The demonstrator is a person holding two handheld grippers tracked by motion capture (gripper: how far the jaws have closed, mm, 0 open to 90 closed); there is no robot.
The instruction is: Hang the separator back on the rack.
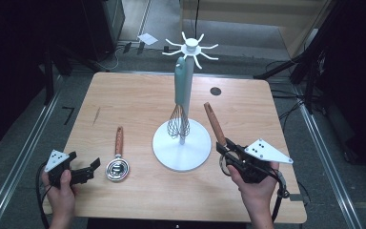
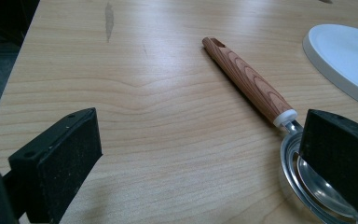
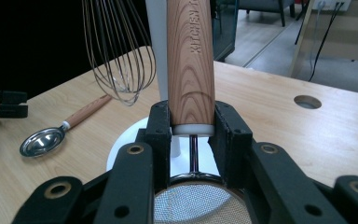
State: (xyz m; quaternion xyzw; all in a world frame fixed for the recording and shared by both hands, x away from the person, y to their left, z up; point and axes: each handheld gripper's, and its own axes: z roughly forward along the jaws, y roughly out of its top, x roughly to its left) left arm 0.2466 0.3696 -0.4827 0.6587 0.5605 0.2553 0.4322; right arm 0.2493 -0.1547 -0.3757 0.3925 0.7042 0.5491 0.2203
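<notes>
Strainer (image 3: 200, 205) with wood handle is pinched in the right gripper (image 3: 192, 130): both pads clamp the handle at its lower end, right at the white collar, mesh bowl sitting low between the gripper arms nearest the camera. In the high view the strainer (image 1: 214, 123) handle angles up and away from the right gripper (image 1: 228, 152) over the desk's (image 1: 138, 95) front right part, just right of the rack base. Rack (image 1: 182, 143) is a white round-based stand with a post and hook arms on top, standing mid-desk; a whisk (image 1: 179, 119) with a pale teal handle hangs on it, wires down, close to the post. In the right gripper view the whisk (image 3: 119, 51) wires hang just left of the held handle. Left of the base, a wood-handled metal measuring spoon (image 1: 117, 162) lies flat on the desk, bowl toward the person. Left gripper (image 1: 83, 169) is at the front left, jaws spread wide, nothing between them; in its own view the right pad sits in front of the spoon (image 2: 256, 88) bowl, contact can't be told. A dark round hole (image 1: 215, 90) is in the desk toward the far right.
</notes>
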